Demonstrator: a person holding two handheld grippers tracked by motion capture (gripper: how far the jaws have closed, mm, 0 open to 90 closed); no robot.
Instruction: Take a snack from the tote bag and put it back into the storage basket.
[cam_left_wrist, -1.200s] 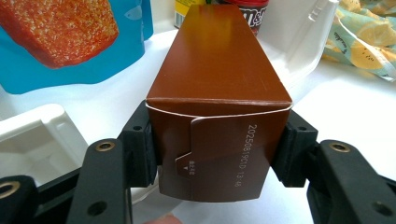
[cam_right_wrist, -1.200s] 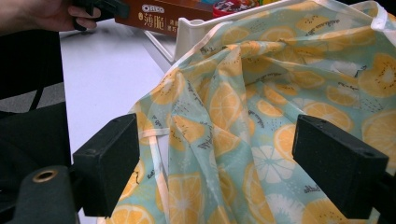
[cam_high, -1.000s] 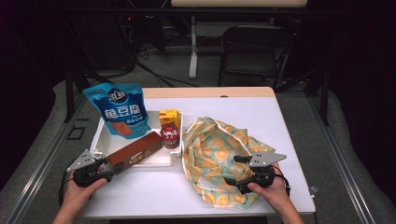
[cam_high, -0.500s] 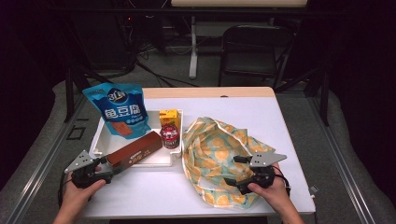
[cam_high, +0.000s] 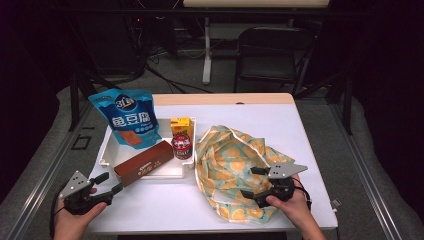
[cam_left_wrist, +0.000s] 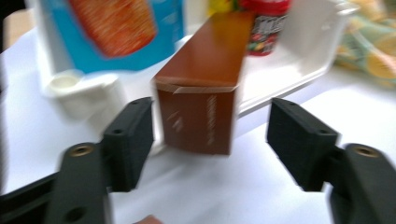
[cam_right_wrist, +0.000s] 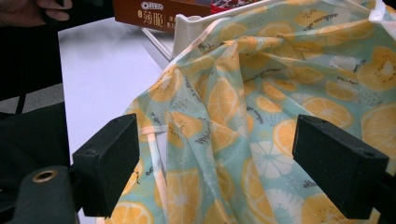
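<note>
The white surface (cam_high: 280, 125) carries a citrus-print cloth bag (cam_high: 227, 165) and, just beside it, a white tray (cam_high: 107, 155). A brown biscuit box (cam_high: 144, 163) lies aslant across the tray's front rim. From above, the left tongs (cam_high: 111, 184) sit near its end. The left gripper view shows that end (cam_left_wrist: 196, 119) between parted jaws that have just been closing, neither pad touching. The right tongs (cam_high: 250, 182) gape over the cloth.
</note>
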